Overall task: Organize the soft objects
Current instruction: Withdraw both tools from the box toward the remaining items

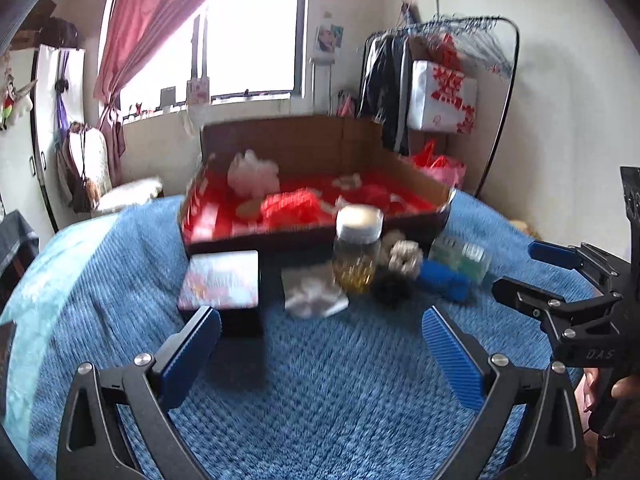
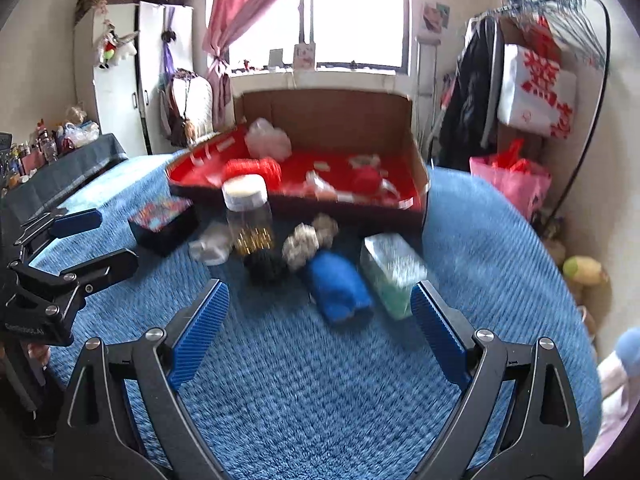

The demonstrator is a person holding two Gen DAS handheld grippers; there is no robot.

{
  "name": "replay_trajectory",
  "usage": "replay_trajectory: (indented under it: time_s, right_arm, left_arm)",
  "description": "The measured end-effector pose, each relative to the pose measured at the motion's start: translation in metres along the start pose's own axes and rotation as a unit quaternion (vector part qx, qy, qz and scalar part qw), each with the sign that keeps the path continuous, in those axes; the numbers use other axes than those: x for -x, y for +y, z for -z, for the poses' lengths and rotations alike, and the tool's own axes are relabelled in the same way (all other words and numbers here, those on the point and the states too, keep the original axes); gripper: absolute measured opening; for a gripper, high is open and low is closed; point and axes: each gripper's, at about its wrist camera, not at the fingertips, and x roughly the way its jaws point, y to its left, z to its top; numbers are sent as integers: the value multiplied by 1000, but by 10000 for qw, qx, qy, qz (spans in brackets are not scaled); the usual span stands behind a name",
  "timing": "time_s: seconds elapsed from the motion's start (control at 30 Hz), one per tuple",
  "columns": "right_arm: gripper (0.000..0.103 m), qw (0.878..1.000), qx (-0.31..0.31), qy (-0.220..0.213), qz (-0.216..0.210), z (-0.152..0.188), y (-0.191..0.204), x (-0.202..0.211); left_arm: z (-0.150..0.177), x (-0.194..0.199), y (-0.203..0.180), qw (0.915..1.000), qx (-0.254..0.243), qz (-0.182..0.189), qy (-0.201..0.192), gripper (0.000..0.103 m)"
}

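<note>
Both pictures are a bit blurry. A blue blanket (image 2: 320,380) covers a bed. The left gripper (image 1: 320,344) hangs over the blanket with its two blue pads wide apart and nothing between them. The right gripper (image 2: 320,320) hangs over the blanket too, its pads also wide apart and empty. Each gripper shows at the side of the other one's picture.

The soft things lie in a little bunch in front of the grippers, on the near side of a big cardboard box (image 2: 320,120). There is a rolled blue cloth (image 2: 338,292), a black fluffy ball (image 2: 264,266) to its left, and two pale scrunchies (image 2: 308,238) just behind them. A white crumpled cloth (image 1: 314,296) lies further left.

A clear jar (image 1: 358,252) with a white lid stands between the white cloth and the scrunchies. A small dark box (image 1: 222,284) with a colourful lid sits at the far left. A greenish packet (image 2: 394,270) lies just right of the blue cloth.

The cardboard box is red inside and holds a white puff (image 1: 252,172) and some red things (image 1: 292,204).
</note>
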Motion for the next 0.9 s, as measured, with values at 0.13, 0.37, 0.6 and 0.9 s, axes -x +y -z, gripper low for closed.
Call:
replay_trajectory:
  time_s: [0.13, 0.37, 0.6, 0.9]
  right_arm:
    - [93, 9997, -154, 203, 33, 15, -4, -12]
    - [93, 9987, -244, 439, -8, 25, -5, -25]
    - [93, 9982, -198, 564, -80, 21, -7, -32]
    - [93, 9918, 49, 989, -814, -2, -12, -56]
  left_arm:
    - [16, -12, 2, 9997, 101, -6, 237, 103]
    - [31, -24, 4, 9985, 160, -45, 516, 103]
    - [28, -29, 6, 9978, 193, -18, 632, 103]
    - [1, -44, 12, 9964, -3, 426, 730, 94]
